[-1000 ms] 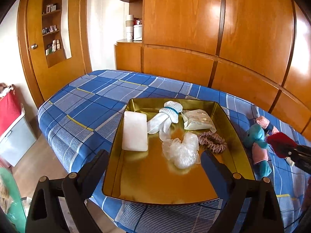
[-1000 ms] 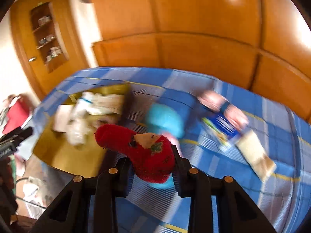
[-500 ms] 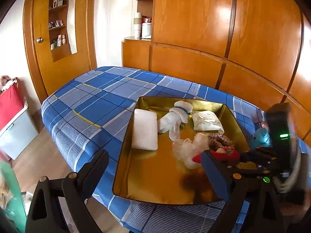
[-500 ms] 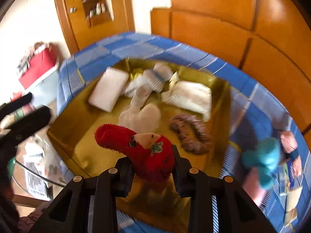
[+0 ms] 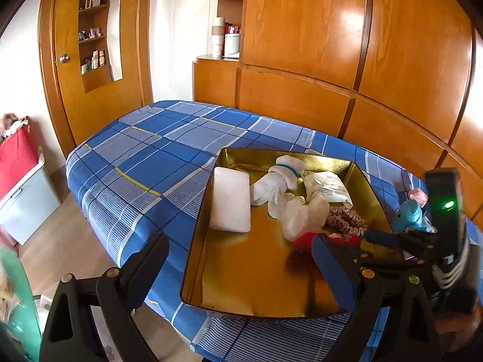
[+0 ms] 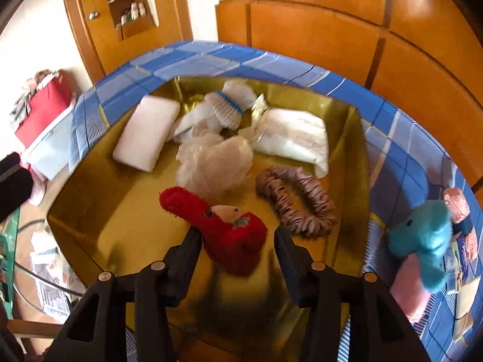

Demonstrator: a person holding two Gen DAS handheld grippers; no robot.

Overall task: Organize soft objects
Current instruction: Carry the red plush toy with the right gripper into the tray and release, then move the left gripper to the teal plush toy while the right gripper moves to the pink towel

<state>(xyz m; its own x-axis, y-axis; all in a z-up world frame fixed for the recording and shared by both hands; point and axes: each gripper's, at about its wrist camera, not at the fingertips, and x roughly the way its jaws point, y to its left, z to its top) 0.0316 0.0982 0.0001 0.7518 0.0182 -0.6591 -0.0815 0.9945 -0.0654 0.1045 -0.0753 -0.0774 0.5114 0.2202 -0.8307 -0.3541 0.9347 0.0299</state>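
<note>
A gold tray (image 5: 211, 259) (image 6: 90, 199) lies on the blue plaid bed. It holds a white foam pad (image 5: 231, 199) (image 6: 146, 132), rolled white socks (image 5: 277, 175) (image 6: 226, 108), a clear plastic cap (image 5: 302, 214) (image 6: 214, 163), a white packet (image 5: 327, 187) (image 6: 295, 138) and a brown scrunchie (image 5: 347, 220) (image 6: 295, 208). My right gripper (image 6: 237, 236) has its fingers apart over the tray, and the red plush toy (image 6: 223, 229) (image 5: 305, 239) sits loose between them. My left gripper (image 5: 238, 268) is open and empty in front of the tray.
A blue and pink plush toy (image 6: 422, 241) (image 5: 409, 214) and a pink one (image 6: 459, 208) lie on the bed right of the tray. A red box on a grey bin (image 5: 18, 181) stands on the floor at left. Wooden wardrobe panels (image 5: 332, 60) back the bed.
My right gripper carried the red plush from over the bed to over the tray, then opened its fingers around it. The left gripper drifted slightly.
</note>
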